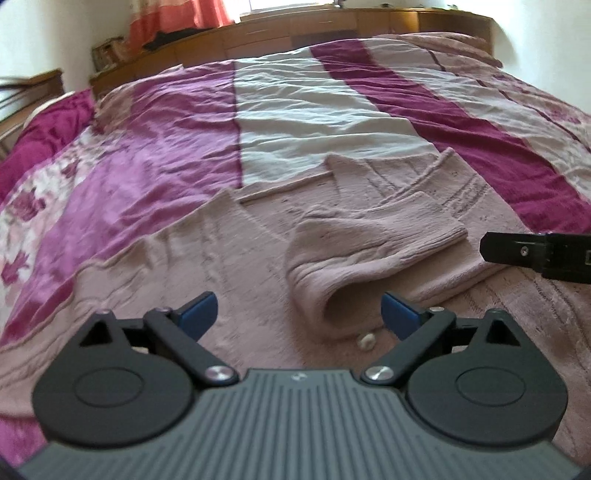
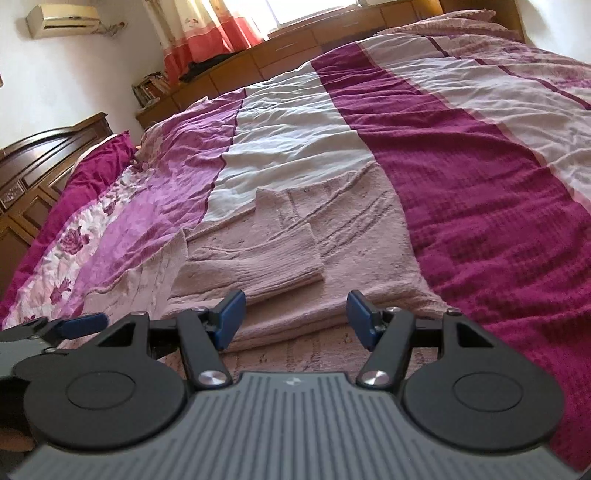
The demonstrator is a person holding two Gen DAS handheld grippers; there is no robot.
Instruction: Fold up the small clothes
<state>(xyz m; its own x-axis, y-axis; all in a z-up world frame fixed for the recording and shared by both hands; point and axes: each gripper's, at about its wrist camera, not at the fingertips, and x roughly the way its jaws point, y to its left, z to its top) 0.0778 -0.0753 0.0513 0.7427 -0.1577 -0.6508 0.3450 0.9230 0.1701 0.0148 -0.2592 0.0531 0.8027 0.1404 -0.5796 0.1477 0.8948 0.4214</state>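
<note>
We hold the left gripper (image 1: pixel 299 314) with its jaws spread wide and nothing between the blue pads (image 1: pixel 197 314); below the gap lies the pink knitted cardigan (image 1: pixel 229 266), and the rolled end of its folded sleeve (image 1: pixel 373 243) sits just ahead of the right pad, close to it but not pinched. A small white button (image 1: pixel 365 340) shows on the knit near that same pad. Our right gripper (image 2: pixel 295 319) also stands open, its jaws less widely parted, with no cloth caught between the pads (image 2: pixel 232 317); it hovers over the near edge of the cardigan (image 2: pixel 332 236), whose folded sleeve (image 2: pixel 266 266) lies across the body just beyond the fingertips. Each gripper shows at the edge of the other's view: the right one as a black finger at the right side of the left wrist view, the left one as a blue pad at the lower left of the right wrist view. The cardigan lies spread flat on the near part of the bed cover (image 2: pixel 461 192), which runs in bands of purple, white and dark magenta, with a rose print (image 2: pixel 70 240) at the left. Farther off, a wooden headboard (image 2: pixel 40 162) stands at the left, low wooden cabinets (image 2: pixel 295 40) run along the far side, an orange and white curtain (image 2: pixel 207 33) hangs by the window, and an air conditioner (image 2: pixel 62 18) sits high on the left wall.
</note>
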